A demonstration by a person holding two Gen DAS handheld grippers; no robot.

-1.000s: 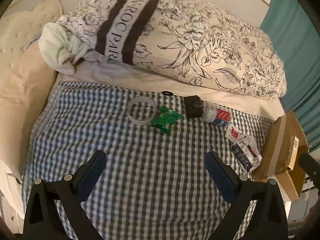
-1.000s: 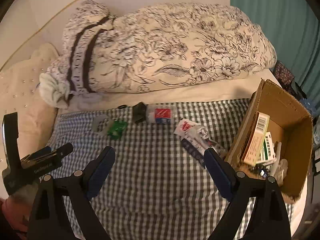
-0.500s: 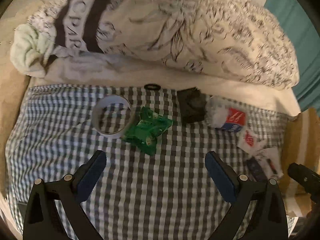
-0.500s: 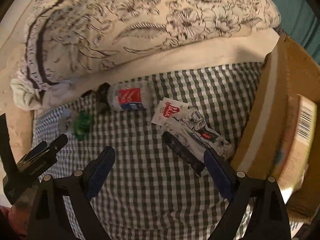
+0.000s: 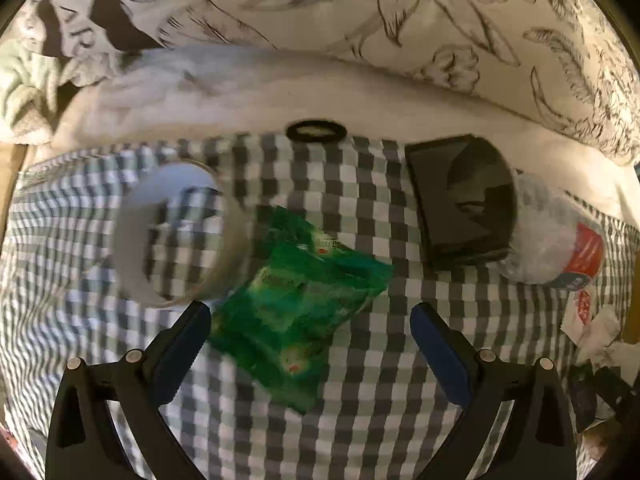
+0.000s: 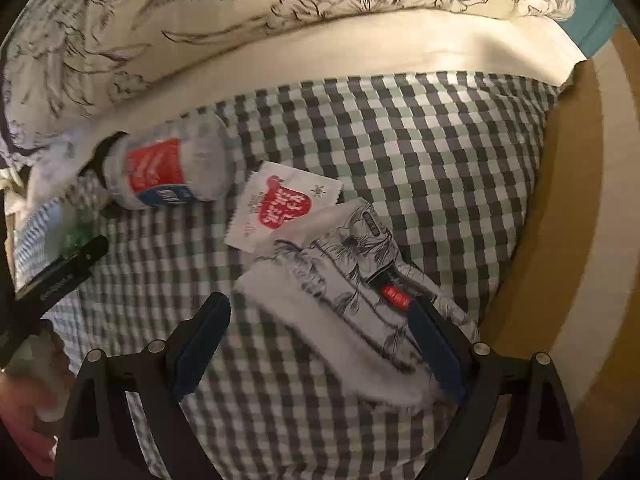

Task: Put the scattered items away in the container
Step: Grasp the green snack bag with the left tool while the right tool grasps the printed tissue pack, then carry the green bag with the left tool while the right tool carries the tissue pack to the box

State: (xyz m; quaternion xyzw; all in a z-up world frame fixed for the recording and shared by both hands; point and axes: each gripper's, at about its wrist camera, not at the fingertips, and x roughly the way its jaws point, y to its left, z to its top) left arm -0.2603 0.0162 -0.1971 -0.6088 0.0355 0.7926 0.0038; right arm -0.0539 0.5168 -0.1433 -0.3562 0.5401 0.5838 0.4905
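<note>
My left gripper [image 5: 310,326] is open, low over the checked cloth, with a green packet [image 5: 296,300] lying between its fingers. A white tape roll [image 5: 172,236] lies just left of the packet, a black box [image 5: 464,200] to the right, a small black ring [image 5: 316,131] behind. My right gripper [image 6: 320,324] is open around a white pouch printed with palm trees [image 6: 344,304]. A white sachet with a red heart [image 6: 280,204] and a plastic bottle with a red label [image 6: 168,168] lie beyond it. The cardboard box wall [image 6: 576,216] stands at the right.
A flowered pillow [image 5: 440,20] and a pale sheet [image 5: 240,88] lie behind the items. The bottle [image 5: 560,240] shows at the right of the left wrist view. The left gripper's body [image 6: 52,280] shows at the left edge of the right wrist view.
Both grippers have moved forward and down toward the cloth. The left one now straddles the green packet and the right one straddles the palm-print pouch. Both have stayed open.
</note>
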